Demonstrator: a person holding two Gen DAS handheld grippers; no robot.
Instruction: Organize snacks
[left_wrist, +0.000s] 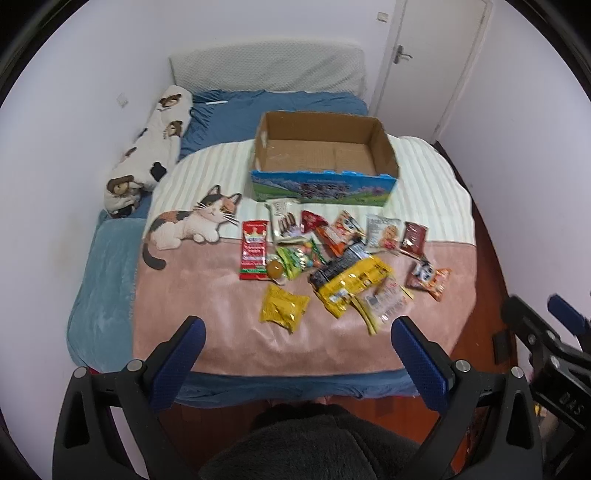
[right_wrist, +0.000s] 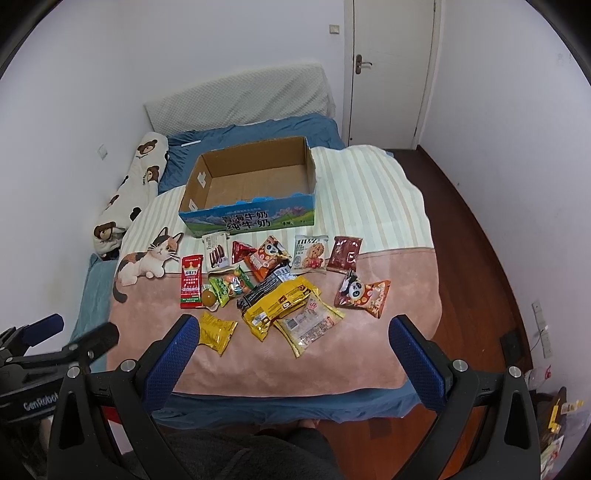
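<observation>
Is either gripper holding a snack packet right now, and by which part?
Nothing is held. The left gripper and right gripper are both open above the bed, with no packet between their blue fingers.

A home bedroom: bed (right_wrist: 388, 354), pillow (right_wrist: 236, 98), closed door (right_wrist: 391, 70).

Pink, cream-striped cat blanket (right_wrist: 388, 206)

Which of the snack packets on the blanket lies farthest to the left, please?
The tall red packet with the crown printed on top, beside the blanket's cat picture. Every other snack lies to its right; both grippers are open and empty.
</observation>
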